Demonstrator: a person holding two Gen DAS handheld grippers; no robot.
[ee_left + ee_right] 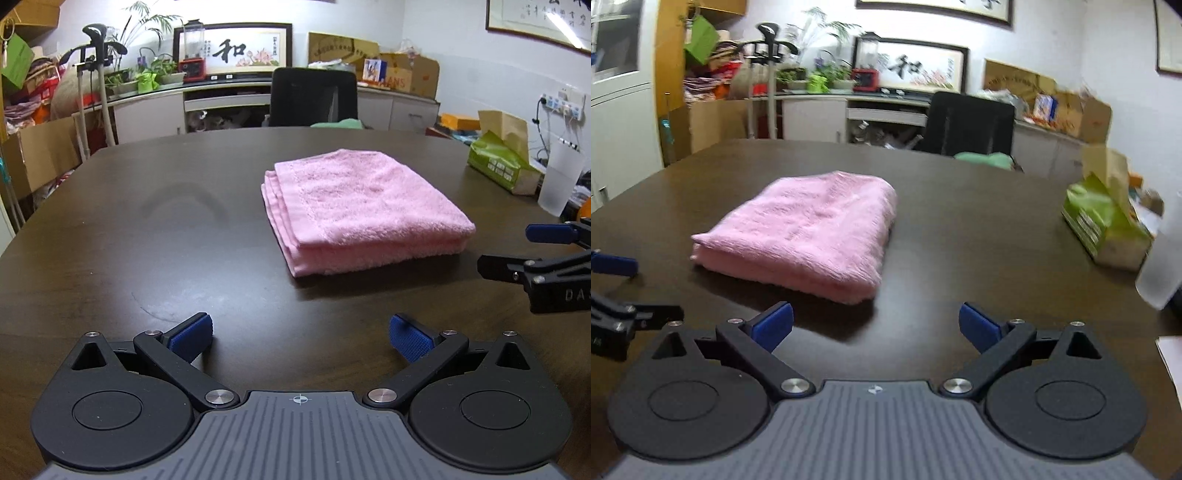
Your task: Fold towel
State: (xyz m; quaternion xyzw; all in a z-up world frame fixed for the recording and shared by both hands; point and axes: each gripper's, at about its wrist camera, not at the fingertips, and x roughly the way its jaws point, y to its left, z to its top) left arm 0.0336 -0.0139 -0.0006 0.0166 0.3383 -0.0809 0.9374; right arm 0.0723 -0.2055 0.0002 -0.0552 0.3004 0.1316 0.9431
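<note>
A pink towel (362, 206) lies folded into a thick rectangle on the dark wooden table (147, 240). It also shows in the right wrist view (809, 229). My left gripper (301, 338) is open and empty, hovering over the table in front of the towel's near left side. My right gripper (875, 326) is open and empty, just before the towel's near right corner. The right gripper also shows at the right edge of the left wrist view (517, 251), beside the towel. The left gripper shows at the left edge of the right wrist view (628, 288).
A green tissue box (502, 162) and a frosted plastic cup (559, 181) stand at the table's right side. A black office chair (314, 96) stands behind the far edge. Shelves, plants and boxes line the back wall. White paper (1172, 362) lies at the near right.
</note>
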